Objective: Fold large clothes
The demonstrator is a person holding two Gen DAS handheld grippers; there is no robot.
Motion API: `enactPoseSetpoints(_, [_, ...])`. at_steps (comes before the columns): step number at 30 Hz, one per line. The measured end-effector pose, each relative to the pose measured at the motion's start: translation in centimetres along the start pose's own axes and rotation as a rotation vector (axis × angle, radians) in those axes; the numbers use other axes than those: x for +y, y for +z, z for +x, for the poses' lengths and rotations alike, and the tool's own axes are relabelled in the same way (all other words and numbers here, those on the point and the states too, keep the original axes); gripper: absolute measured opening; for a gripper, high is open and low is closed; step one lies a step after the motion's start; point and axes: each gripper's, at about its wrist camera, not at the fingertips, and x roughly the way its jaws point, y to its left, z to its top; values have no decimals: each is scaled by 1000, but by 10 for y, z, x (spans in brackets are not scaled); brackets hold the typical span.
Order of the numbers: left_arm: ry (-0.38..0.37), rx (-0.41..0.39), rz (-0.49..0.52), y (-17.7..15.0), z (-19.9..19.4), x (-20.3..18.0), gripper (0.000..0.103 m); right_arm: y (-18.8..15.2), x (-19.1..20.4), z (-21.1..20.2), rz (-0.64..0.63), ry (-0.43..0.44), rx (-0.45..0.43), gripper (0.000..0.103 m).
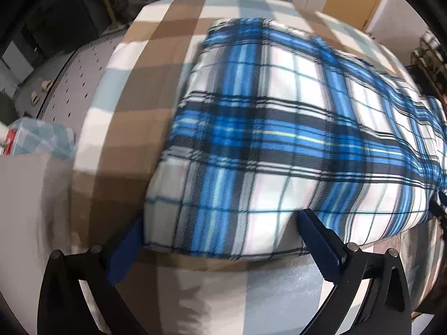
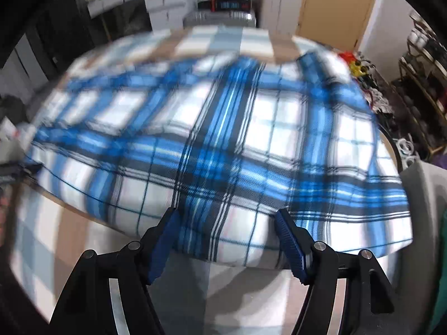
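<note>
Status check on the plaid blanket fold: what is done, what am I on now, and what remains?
Done: the blue plaid blanket lies on the checked table cover with a rounded, doubled-looking near edge, so at least one fold seems made. In hand: the left gripper and right gripper are both open, their fingers straddling that near edge, gripping nothing. Left: probably close on the edge and fold again, since the blanket is wide.

Left gripper (image 1: 220, 223) is sitting low with jaws spread wide, blue pads (image 1: 321, 244) angled outward. Right gripper (image 2: 226, 220) is doing likewise, jaws wide apart, gripping nothing.
</note>
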Motion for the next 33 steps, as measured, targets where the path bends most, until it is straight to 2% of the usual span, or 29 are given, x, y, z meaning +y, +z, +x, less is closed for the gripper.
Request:
enactPoseSetpoints(1, [13, 1, -13, 4, -4, 0, 101, 0, -1, -1, 11, 7, 6, 71])
enactPoseSetpoints(3, [-14, -39, -12, 4, -20, 0, 101, -4, -11, -11, 63, 59, 7, 71])
enactPoseSetpoints(5, [-39, -91, 40, 4, -41, -14, 101, -18, -37, -30, 173, 138, -50, 72])
enactPoseSetpoints(7, [-23, -129, 127, 3, -56, -38, 101, -38, -62, -50, 327, 243, -99, 72])
enactPoseSetpoints(10, [4, -177, 261, -2, -66, -78, 101, -70, -95, -58, 556, 461, -96, 82])
enactPoseSetpoints(12, [-24, -173, 309, 0, -63, -100, 101, -85, -115, -51, 712, 644, -113, 83])
enactPoseSetpoints(13, [-32, -160, 339, -1, -59, -114, 101, -96, -118, -49, 780, 710, -112, 84])
enactPoseSetpoints(14, [-27, -146, 355, 3, -51, -118, 101, -102, -124, -43, 832, 732, -87, 86])
enactPoseSetpoints(16, [3, -122, 388, 10, -41, -129, 101, -101, -128, -39, 851, 696, -60, 86])
enactPoseSetpoints(22, [-21, -106, 347, 24, -36, -144, 101, -90, -154, -28, 939, 569, -61, 87])
enactPoseSetpoints(25, [17, -88, 365, 30, -20, -155, 101, -85, -162, -22, 1000, 558, -102, 90])
enactPoseSetpoints(27, [12, -53, 362, 34, -6, -158, 101, -88, -165, -19, 1088, 581, -175, 103])
enactPoseSetpoints(28, [-5, -19, 346, 35, 2, -158, 101, -86, -163, -17, 1099, 581, -192, 103])
enactPoseSetpoints(30, [-17, 14, 316, 34, 13, -156, 101, -76, -155, -14, 1084, 557, -213, 103])
enactPoseSetpoints(33, [-43, 22, 281, 32, 18, -150, 102, -62, -148, -13, 1036, 504, -216, 101])
